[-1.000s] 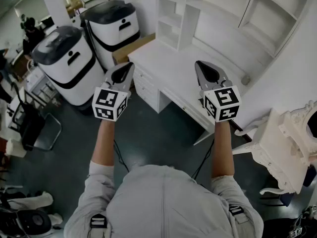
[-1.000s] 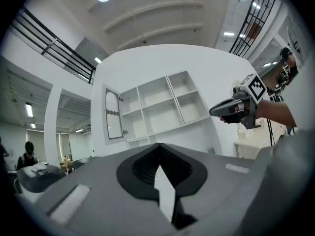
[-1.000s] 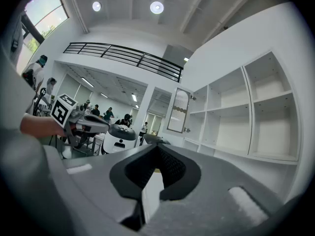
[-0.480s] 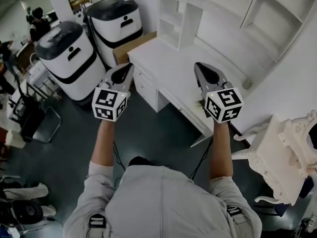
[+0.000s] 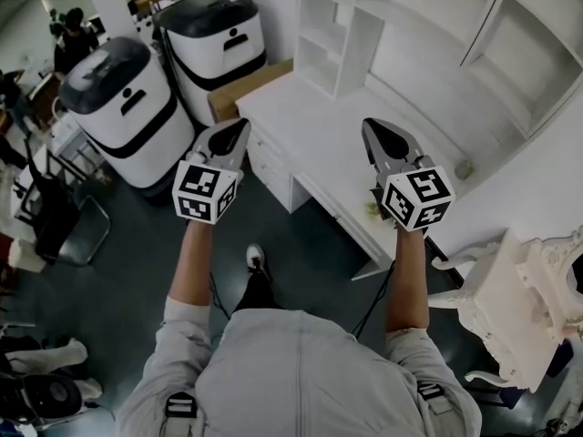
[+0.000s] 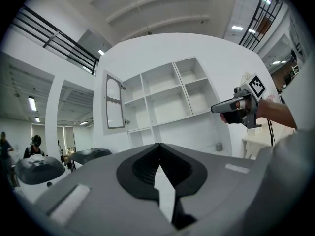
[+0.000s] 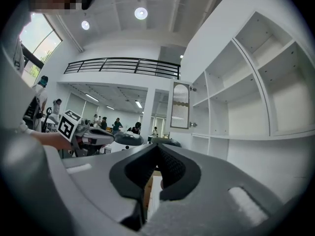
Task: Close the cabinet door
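The white cabinet door (image 6: 114, 102) with an arched pane stands swung open at the left end of the wall shelves (image 6: 167, 97). It also shows in the right gripper view, as the open door (image 7: 180, 105). My left gripper (image 5: 239, 127) is shut and empty, held level over the floor just short of the white desk (image 5: 319, 130). My right gripper (image 5: 372, 127) is shut and empty too, over the desk's front edge. In each gripper view the own jaws meet at the tip, left gripper (image 6: 158, 151) and right gripper (image 7: 156, 149). Both are well short of the door.
Two white-and-black round machines (image 5: 127, 107) (image 5: 219, 39) stand left of the desk, with a cardboard box (image 5: 246, 85) between them and it. A small grey jar (image 5: 465, 168) sits on the desk. Ornate white furniture (image 5: 528, 308) is at the right, a chair (image 5: 64, 226) at the left.
The person has stepped toward the desk: a shoe now shows below the arms. Both grippers have moved forward together and stay shut.
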Demonstrator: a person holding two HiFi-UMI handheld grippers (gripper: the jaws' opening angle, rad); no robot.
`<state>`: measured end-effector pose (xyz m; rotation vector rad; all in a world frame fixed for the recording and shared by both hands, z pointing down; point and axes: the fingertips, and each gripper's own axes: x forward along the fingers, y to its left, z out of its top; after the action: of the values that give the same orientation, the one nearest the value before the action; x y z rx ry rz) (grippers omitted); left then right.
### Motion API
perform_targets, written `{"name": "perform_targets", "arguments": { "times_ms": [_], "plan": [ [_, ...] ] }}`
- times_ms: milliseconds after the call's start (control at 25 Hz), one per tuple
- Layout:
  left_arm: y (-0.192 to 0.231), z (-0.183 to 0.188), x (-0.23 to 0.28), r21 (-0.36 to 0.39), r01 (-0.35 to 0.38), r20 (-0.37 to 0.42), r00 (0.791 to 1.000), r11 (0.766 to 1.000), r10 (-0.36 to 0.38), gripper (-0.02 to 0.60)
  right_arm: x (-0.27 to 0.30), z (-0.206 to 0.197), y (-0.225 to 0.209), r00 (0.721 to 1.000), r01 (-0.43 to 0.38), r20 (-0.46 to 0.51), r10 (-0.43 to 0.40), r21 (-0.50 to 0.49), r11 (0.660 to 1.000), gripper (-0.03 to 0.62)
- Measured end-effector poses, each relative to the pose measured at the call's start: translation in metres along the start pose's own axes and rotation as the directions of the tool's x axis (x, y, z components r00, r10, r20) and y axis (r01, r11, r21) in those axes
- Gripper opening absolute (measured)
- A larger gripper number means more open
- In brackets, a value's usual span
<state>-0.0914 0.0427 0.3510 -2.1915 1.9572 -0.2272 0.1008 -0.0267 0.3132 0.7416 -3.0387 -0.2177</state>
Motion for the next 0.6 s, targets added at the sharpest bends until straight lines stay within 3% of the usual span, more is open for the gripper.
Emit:
{"name": "perform_targets", "arguments": {
  "times_ms": [120,360,600],
  "plan": [
    [0.027,-0.004,0.028,0.021,0.021,0.017,1.0,1.0,-0.021,0.018,0.043,0.004,-0.003,0.998,-0.037,0.044,0.035,0.047,0.998,0.002],
    [0.113,0.004,0.088,0.038,0.02,0.051,0.998,0.999,-0.022,0.018,0.132,0.021,-0.026,0.997,-0.015,0.078,0.011,0.048,0.999,0.002],
    [0.177,-0.003,0.145,0.024,0.054,0.054,0.997,0.998,-0.055,0.018,0.197,0.025,-0.04,0.999,-0.004,0.045,0.003,0.018,1.0,0.002]
  ]
}}
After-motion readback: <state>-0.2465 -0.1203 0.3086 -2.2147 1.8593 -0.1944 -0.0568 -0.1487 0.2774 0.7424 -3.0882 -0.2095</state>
